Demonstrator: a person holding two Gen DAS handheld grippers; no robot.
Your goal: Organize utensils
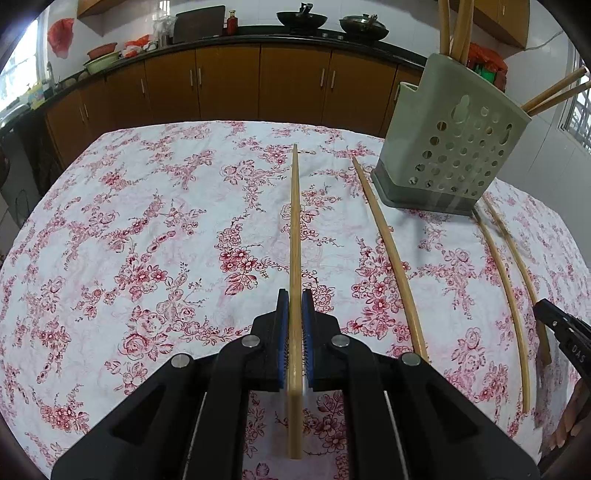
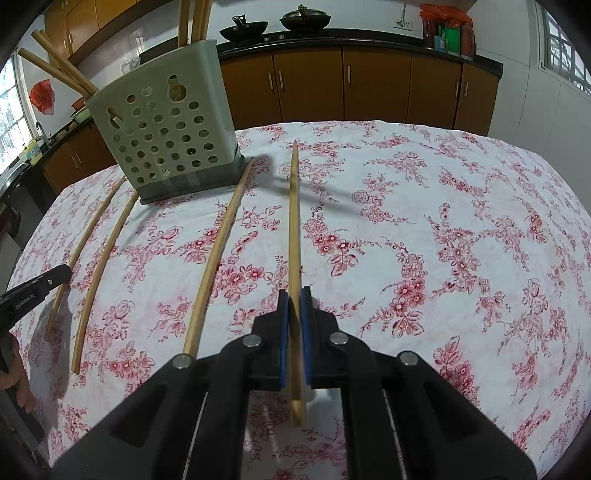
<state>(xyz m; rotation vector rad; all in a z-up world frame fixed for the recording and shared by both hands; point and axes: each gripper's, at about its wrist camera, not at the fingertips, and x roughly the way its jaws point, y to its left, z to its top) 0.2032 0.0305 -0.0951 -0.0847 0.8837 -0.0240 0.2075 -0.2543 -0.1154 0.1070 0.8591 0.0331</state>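
Observation:
My left gripper (image 1: 294,301) is shut on a wooden chopstick (image 1: 294,229) that points forward over the floral tablecloth. My right gripper (image 2: 294,297) is shut on another wooden chopstick (image 2: 294,221). A grey-green perforated utensil holder (image 1: 448,147) stands at the back right in the left wrist view and at the back left in the right wrist view (image 2: 166,129), with several chopsticks in it. Three loose chopsticks lie on the cloth: one (image 1: 388,251) beside the held one, and two more (image 1: 506,295) further right. They also show in the right wrist view (image 2: 218,254).
The table (image 1: 147,240) has a white cloth with red flowers. Brown kitchen cabinets (image 1: 258,81) and a dark counter with woks (image 1: 301,18) run behind it. The right gripper's tip (image 1: 561,325) shows at the left view's right edge; the left gripper's tip (image 2: 33,291) shows at the right view's left edge.

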